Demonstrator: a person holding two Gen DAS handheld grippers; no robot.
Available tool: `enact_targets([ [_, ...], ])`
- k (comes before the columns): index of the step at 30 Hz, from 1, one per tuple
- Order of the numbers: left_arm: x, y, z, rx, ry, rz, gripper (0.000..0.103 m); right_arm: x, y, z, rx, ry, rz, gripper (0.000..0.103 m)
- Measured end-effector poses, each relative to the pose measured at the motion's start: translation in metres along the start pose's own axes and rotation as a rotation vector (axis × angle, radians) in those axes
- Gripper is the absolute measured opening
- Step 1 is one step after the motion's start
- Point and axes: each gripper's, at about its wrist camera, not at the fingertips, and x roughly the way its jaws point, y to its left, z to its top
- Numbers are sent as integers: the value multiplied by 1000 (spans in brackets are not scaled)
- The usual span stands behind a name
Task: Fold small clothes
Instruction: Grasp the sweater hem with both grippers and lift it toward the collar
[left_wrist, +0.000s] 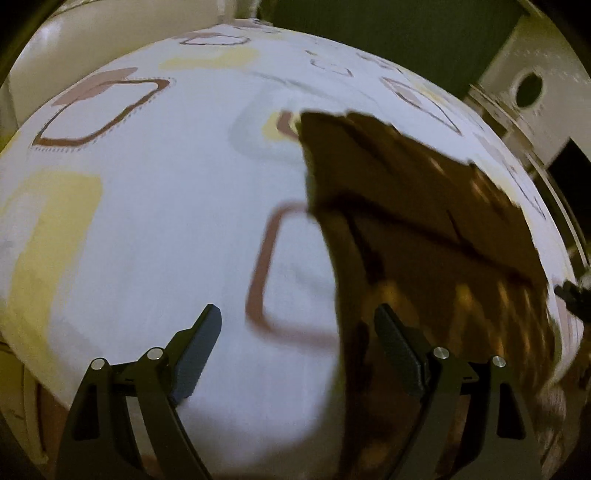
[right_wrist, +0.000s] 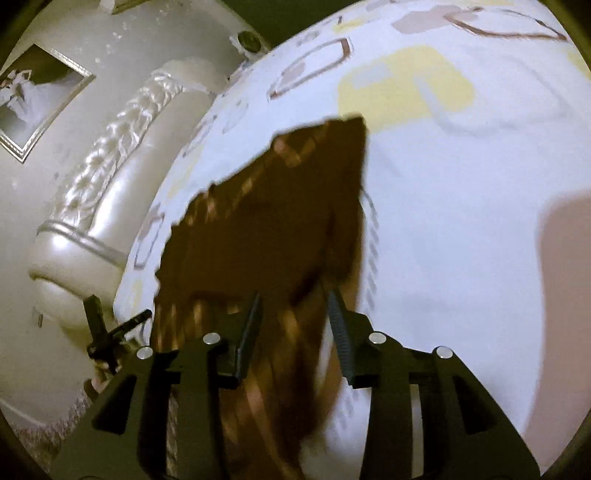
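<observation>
A brown striped garment (left_wrist: 417, 229) lies spread on a white bedsheet (left_wrist: 166, 229) with brown and yellow shapes. In the left wrist view my left gripper (left_wrist: 297, 328) is open and empty above the sheet, its right finger over the garment's near left edge. In the right wrist view the garment (right_wrist: 266, 229) runs from the middle down between the fingers. My right gripper (right_wrist: 295, 306) is open, its fingers on either side of the garment's near end, not closed on it. The tip of another black gripper (left_wrist: 572, 295) shows at the right edge of the left wrist view.
A cream padded headboard (right_wrist: 110, 177) with carved trim runs along the bed's left side in the right wrist view. A framed picture (right_wrist: 33, 99) hangs on the wall behind it. White furniture with a round hole (left_wrist: 528, 88) stands beyond the bed's far right edge.
</observation>
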Motion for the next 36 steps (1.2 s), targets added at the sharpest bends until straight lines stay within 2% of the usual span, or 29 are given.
enact_targets([
  [4, -16, -4, -31, 16, 57, -50, 84, -17, -6, -38, -30, 78, -2, 37],
  [9, -6, -4, -55, -61, 171, -170, 84, -23, -13, -77, -51, 152, 41, 38],
  [15, 5, -12, -63, -87, 219, -192, 84, -24, -6, -92, -74, 179, 108, 44],
  [21, 14, -39, -69, 22, 286, -130, 84, -7, 6, -108, -128, 273, 132, 45],
  [22, 16, -42, -71, 27, 299, -133, 81, -1, 9, -111, -136, 298, 134, 45],
  [24, 25, -45, -74, 24, 338, -127, 64, 8, 14, -115, -160, 329, 125, 45],
  [26, 32, -43, -76, 1, 371, -125, 53, 16, 16, -120, -174, 355, 123, 45],
  [29, 34, -46, -76, 3, 373, -132, 49, 25, 18, -121, -175, 371, 124, 44],
  [31, 34, -49, -77, 22, 373, -146, 32, 25, 19, -120, -184, 369, 119, 36],
  [32, 34, -54, -78, 44, 377, -148, 17, 25, 19, -121, -186, 369, 117, 24],
  [33, 35, -58, -79, 64, 381, -147, 9, 26, 18, -121, -184, 373, 120, 14],
  [36, 35, -62, -79, 85, 376, -148, 7, 25, 19, -121, -181, 369, 133, 7],
])
